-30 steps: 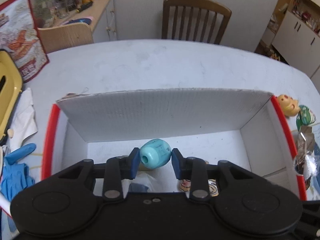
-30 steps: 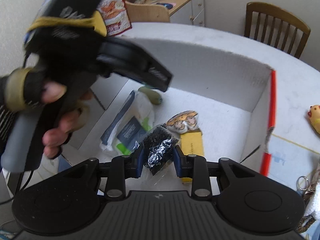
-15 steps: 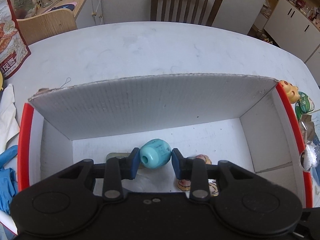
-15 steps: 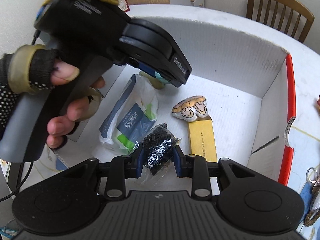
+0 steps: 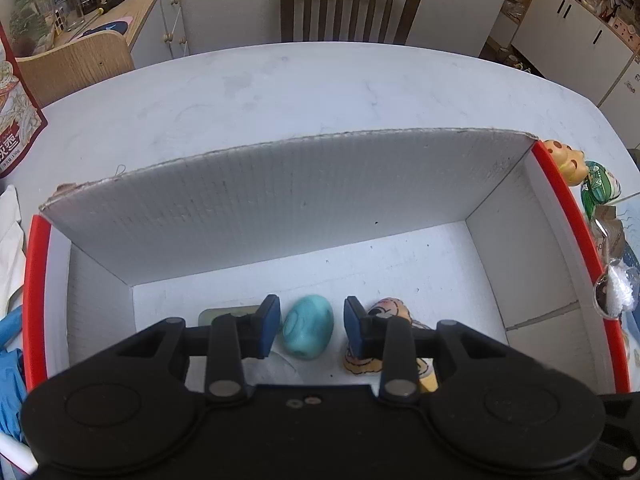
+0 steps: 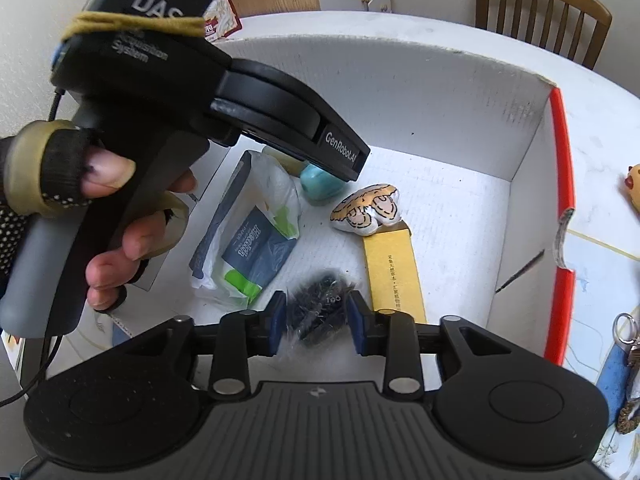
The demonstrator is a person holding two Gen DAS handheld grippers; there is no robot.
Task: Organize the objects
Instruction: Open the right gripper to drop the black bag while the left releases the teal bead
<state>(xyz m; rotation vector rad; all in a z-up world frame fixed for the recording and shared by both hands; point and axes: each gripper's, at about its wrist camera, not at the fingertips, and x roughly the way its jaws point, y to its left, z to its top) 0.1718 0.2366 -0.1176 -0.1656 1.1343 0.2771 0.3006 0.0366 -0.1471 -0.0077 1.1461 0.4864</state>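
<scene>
A home dining room: wooden chair (image 5: 352, 0), white table (image 5: 280, 92), sideboard (image 5: 132, 12) crowded with jars.

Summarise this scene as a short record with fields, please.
container: white cardboard box with red rims
left gripper: open, over the box
between its fingers: turquoise egg-shaped toy, touching neither pad
right gripper: around black clear-wrapped packet; grip unclear
box floor: flat yellow carton, painted pebble

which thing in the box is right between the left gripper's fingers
The turquoise egg, lying free between the open left gripper; the cartoon toy sits right of it.
</scene>
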